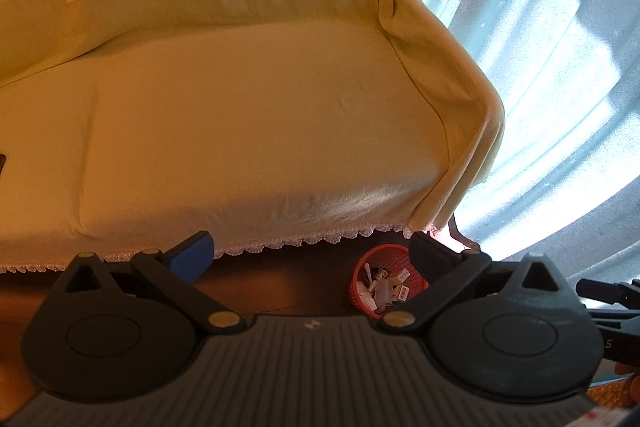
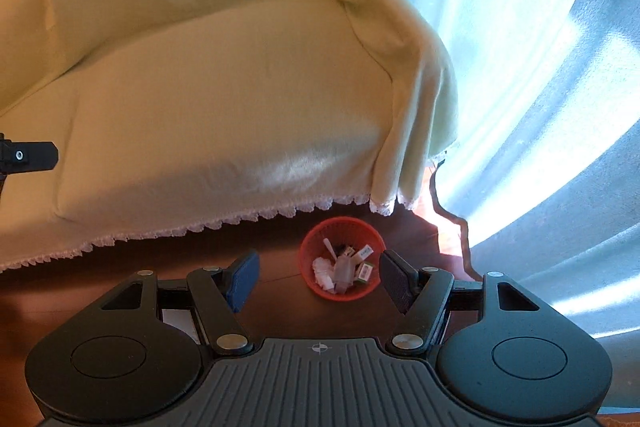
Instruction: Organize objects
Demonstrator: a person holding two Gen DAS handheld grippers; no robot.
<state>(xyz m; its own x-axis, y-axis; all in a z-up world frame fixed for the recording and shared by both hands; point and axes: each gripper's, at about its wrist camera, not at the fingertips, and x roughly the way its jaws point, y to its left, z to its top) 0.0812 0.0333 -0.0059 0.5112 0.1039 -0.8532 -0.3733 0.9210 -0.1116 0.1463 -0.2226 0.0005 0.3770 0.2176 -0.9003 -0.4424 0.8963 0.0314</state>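
Hovering over the dark floor [image 2: 280, 291], both the left gripper [image 1: 312, 253] and right gripper [image 2: 318, 277] gape empty above the red basket [image 2: 316, 291] of scraps by the sofa's [image 2: 224, 99] front corner.

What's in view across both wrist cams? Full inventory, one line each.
sofa cover: one, pale yellow with white lace hem, draped over the sofa seat, back and armrest
basket: one, red mesh, on the floor in front of the sofa's armrest end
scraps: several, mostly white paper and packaging bits, inside the basket
curtain: one, light blue sheer, sunlit, right of the sofa
floor: one, dark brown wood, below the sofa hem
left claw: one, black with a blue pad, open, nothing between the jaws
right claw: one, black with a blue pad, open, empty, above the basket
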